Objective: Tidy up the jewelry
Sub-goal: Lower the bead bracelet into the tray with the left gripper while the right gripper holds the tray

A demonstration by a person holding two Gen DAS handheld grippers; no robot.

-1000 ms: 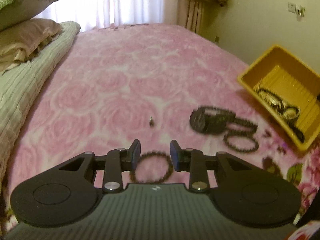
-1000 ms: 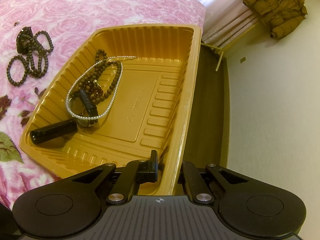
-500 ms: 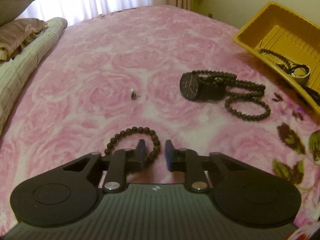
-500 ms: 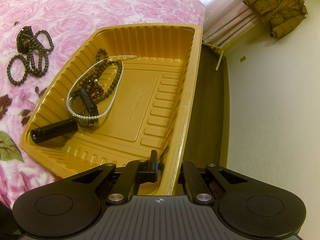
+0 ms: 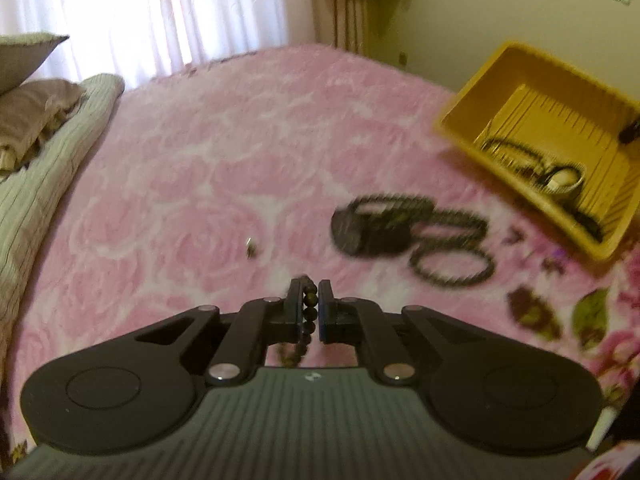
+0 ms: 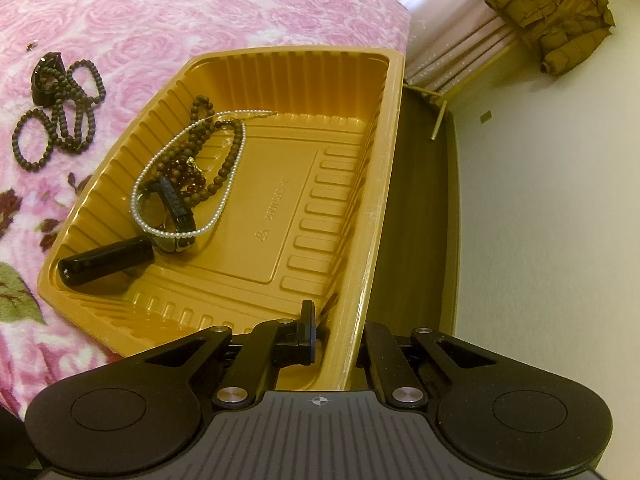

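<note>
Left and right wrist views, jewelry sorting on a bed. The left gripper (image 5: 309, 308) has its jaws closed on a dark beaded bracelet (image 5: 308, 312); round beads line up in the narrow gap between the jaws and the rest of the loop hangs below them, above the pink rose-patterned bedspread (image 5: 208, 184). The right gripper (image 6: 336, 336) has its jaws shut on the rim of the yellow tray (image 6: 384, 184), one jaw inside the wall and one outside, at the tray's near corner by the bed's edge.

Progress, as judged: partly done. Already in the tray lie a white pearl strand (image 6: 180, 184), brown bead strings (image 6: 218, 152), a black-strapped watch (image 6: 176, 216) and a smooth black cylinder-like case (image 6: 106, 260). Left on the bedspread are a black watch (image 5: 372, 228) tangled with a pile of dark bead strings (image 5: 452, 256), and a tiny metallic item (image 5: 251, 247), possibly an earring.

The tray is thin moulded plastic, rectangular, with ribbed walls and a flat embossed floor. The bedspread looks plush and soft; the beads are matte, small and spherical.
</note>
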